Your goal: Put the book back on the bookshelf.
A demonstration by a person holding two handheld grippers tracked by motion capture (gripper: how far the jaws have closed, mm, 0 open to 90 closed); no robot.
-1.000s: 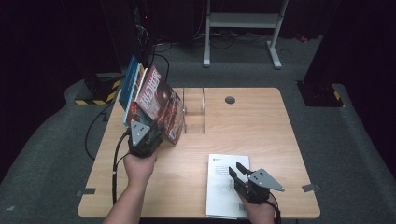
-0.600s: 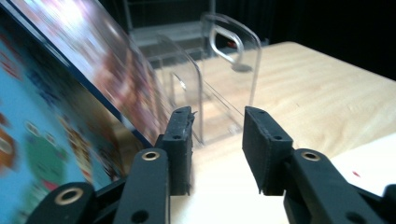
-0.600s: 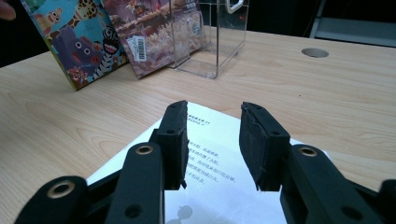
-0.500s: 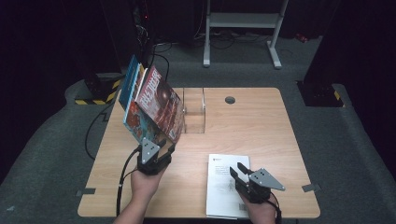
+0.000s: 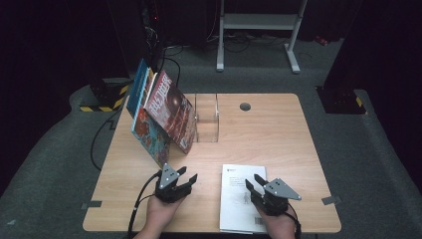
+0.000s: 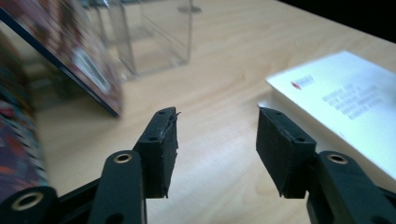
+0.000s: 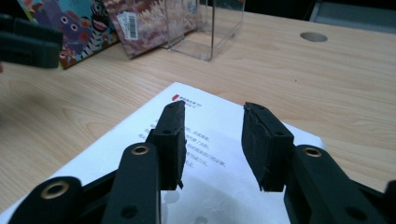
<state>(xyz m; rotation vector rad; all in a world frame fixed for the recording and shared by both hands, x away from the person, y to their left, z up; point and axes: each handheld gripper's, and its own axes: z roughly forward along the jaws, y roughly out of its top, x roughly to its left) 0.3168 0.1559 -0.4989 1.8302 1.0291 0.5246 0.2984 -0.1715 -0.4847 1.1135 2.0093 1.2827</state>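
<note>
Table (image 5: 278,134): leaning books (image 5: 164,117) rest against the clear stand (image 5: 207,119); the white booklet (image 5: 239,196) lies flat at the near edge. Left gripper (image 5: 185,178) and right gripper (image 5: 254,182) both stand spread, empty, the right above the booklet. Risk: a flat booklet offers no edge, so jaws may skid or crease the cover.

White paper booklet (image 7: 205,154): small red logo at top corner, lines of print too small to read. Colourful leaning book (image 7: 140,23): white barcode sticker, digits illegible. Red book cover (image 5: 171,112): large white characters, unreadable.
</note>
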